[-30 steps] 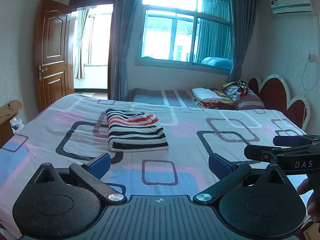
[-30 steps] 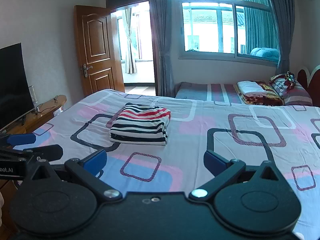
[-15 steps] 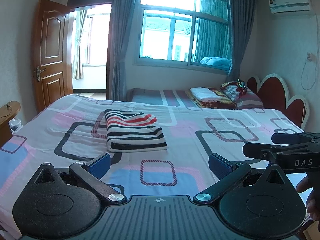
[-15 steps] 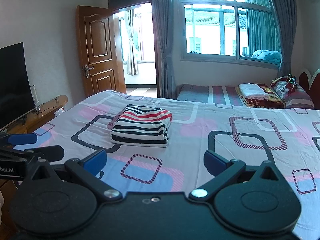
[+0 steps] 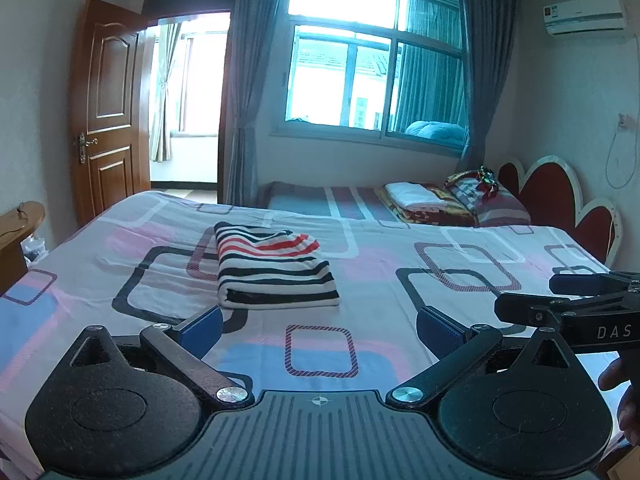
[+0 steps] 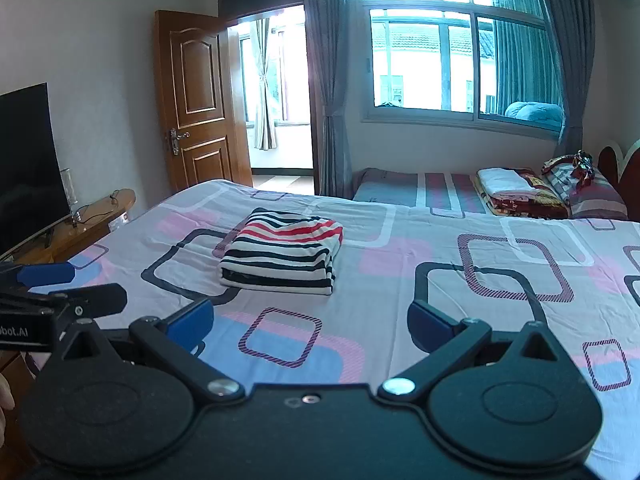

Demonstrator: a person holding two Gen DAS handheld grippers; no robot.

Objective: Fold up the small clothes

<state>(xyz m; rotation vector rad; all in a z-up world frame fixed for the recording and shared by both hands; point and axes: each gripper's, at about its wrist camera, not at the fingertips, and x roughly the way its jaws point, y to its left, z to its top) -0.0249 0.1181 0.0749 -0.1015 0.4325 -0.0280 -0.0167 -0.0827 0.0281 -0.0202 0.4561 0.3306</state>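
Note:
A striped garment (image 5: 272, 268), black, white and red, lies folded into a neat rectangle on the bed (image 5: 400, 248). It also shows in the right wrist view (image 6: 282, 256). My left gripper (image 5: 318, 328) is open and empty, held above the bed's near part, short of the garment. My right gripper (image 6: 310, 320) is open and empty too, at a like distance. Each gripper shows at the edge of the other's view: the right one (image 5: 568, 300), the left one (image 6: 60, 288).
A second bed (image 6: 440, 192) with folded blankets (image 6: 516, 192) and a pillow stands beyond. A red headboard (image 5: 560, 204) is at right. A television (image 6: 28, 160) on a wooden cabinet (image 6: 80, 224) is at left. An open door (image 6: 200, 100) and a window are behind.
Both grippers have drifted slightly, so the folded garment sits a little differently in each view. The garment itself has not moved. Both stay open.

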